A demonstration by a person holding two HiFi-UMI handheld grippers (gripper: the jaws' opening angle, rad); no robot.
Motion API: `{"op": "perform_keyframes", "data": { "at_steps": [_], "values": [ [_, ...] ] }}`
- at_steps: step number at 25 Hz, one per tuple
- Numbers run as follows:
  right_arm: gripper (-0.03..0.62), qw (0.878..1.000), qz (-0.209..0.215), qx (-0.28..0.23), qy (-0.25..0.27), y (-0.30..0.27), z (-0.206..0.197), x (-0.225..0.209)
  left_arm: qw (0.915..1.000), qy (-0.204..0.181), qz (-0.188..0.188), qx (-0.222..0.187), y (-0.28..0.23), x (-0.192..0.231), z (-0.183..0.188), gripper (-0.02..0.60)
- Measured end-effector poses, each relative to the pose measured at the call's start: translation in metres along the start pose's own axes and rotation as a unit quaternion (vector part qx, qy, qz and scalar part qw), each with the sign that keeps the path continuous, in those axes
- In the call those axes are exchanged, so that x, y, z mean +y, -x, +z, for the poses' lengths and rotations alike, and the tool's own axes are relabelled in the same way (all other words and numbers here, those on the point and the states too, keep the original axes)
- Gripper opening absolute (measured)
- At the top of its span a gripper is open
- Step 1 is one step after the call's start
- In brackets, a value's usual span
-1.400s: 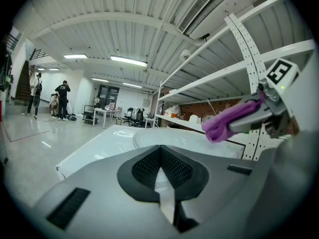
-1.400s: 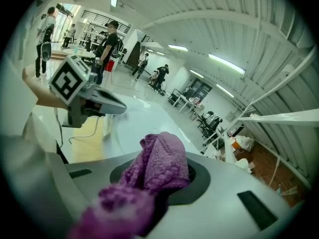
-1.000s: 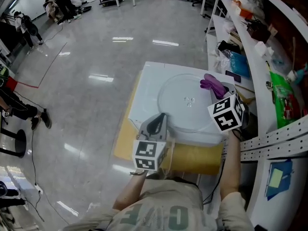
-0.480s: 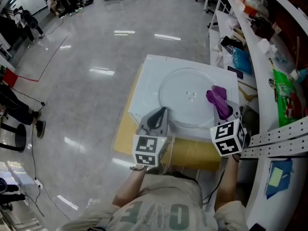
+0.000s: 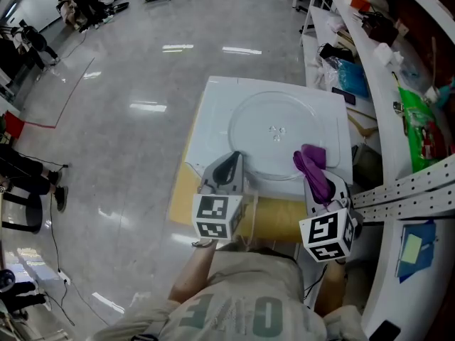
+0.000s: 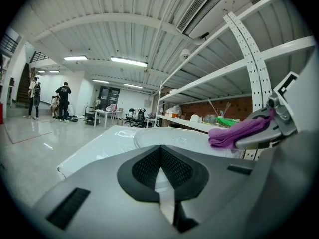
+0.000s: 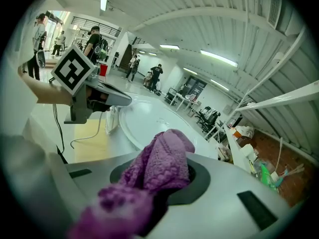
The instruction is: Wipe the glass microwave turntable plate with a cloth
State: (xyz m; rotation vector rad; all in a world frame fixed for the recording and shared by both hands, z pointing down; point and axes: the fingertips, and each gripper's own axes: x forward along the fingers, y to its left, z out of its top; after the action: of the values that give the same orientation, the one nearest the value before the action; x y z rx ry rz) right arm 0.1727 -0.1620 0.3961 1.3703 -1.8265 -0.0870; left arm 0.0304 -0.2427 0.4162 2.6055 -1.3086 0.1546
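Note:
The round glass turntable plate lies flat on a white microwave top. My right gripper is shut on a purple cloth, which hangs over the plate's near right rim. In the right gripper view the cloth bunches out of the jaws, with the plate beyond it. My left gripper is shut on nothing and hovers at the plate's near left rim. From the left gripper view, the plate lies ahead and the cloth is at the right.
A yellow board sticks out under the microwave's near side. White shelves crowded with several items run along the right. Shiny grey floor spreads to the left. People stand far back in the room.
My right gripper has drawn the purple cloth from the plate's far right rim back to its near right rim. The left gripper has hardly moved.

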Motion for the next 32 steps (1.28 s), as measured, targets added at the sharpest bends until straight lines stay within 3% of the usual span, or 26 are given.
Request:
{"op": "perform_keyframes", "data": {
  "at_steps": [6, 10, 15, 21, 26, 29, 32],
  "values": [
    [0.06, 1.0, 0.007, -0.004, -0.002, 0.004, 0.003, 0.006, 1.0, 0.001, 0.003, 0.0, 0.0, 0.0, 0.0, 0.002],
    [0.06, 1.0, -0.011, -0.022, -0.008, 0.008, 0.008, -0.004, 1.0, 0.002, 0.002, 0.0, 0.0, 0.0, -0.001, 0.002],
    [0.058, 0.991, -0.027, -0.095, -0.084, 0.017, 0.026, -0.025, 1.0, 0.0, 0.003, -0.001, -0.001, 0.001, -0.001, 0.002],
    [0.06, 0.967, -0.042, -0.178, -0.179, 0.031, 0.032, -0.046, 0.9996, -0.003, 0.006, -0.026, 0.008, 0.001, 0.026, 0.002],
    [0.06, 0.926, -0.026, -0.26, -0.274, 0.043, 0.039, -0.05, 0.9946, 0.044, 0.008, -0.094, 0.028, 0.005, 0.079, 0.002],
    [0.06, 0.907, -0.006, -0.294, -0.302, 0.048, 0.04, -0.049, 0.9896, 0.064, 0.005, -0.129, 0.039, 0.001, 0.094, 0.002],
    [0.06, 0.9, -0.003, -0.304, -0.314, 0.051, 0.034, -0.051, 0.989, 0.064, 0.006, -0.133, 0.04, -0.005, 0.089, 0.002]
  ]
}}
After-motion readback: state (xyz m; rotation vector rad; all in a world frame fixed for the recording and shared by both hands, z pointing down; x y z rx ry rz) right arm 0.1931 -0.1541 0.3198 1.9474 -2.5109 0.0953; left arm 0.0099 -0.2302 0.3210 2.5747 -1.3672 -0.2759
